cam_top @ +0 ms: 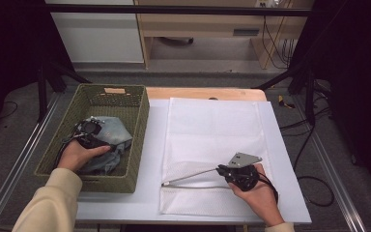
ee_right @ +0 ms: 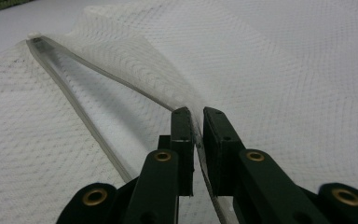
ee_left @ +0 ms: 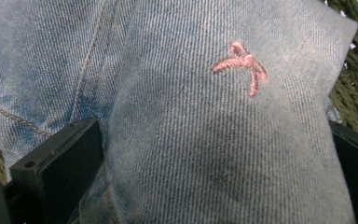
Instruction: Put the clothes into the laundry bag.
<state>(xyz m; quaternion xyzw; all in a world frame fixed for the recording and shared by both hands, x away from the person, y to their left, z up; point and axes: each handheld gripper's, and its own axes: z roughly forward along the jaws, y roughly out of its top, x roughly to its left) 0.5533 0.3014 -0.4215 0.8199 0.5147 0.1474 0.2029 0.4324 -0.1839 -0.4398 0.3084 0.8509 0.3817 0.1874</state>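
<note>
A folded blue denim garment (cam_top: 115,131) lies in the green woven basket (cam_top: 142,140) at the left. My left gripper (cam_top: 89,131) is down in the basket, shut on a thick fold of the denim (ee_left: 177,154). That fold bears a small pink embroidered bow (ee_left: 242,65) and fills the gap between the jaws of the left gripper (ee_left: 219,135). A white mesh bag (cam_top: 212,125) lies flat on the table's middle. My right gripper (cam_top: 221,169) is shut on the bag's opening edge (ee_right: 121,84), lifted slightly off the lower layer; the right gripper's (ee_right: 196,114) jaws stand nearly together with the edge between them.
A white sheet (cam_top: 154,193) covers the table under the bag and basket. The basket's wall stands just left of the bag. A black frame and cables stand beside the table at the right.
</note>
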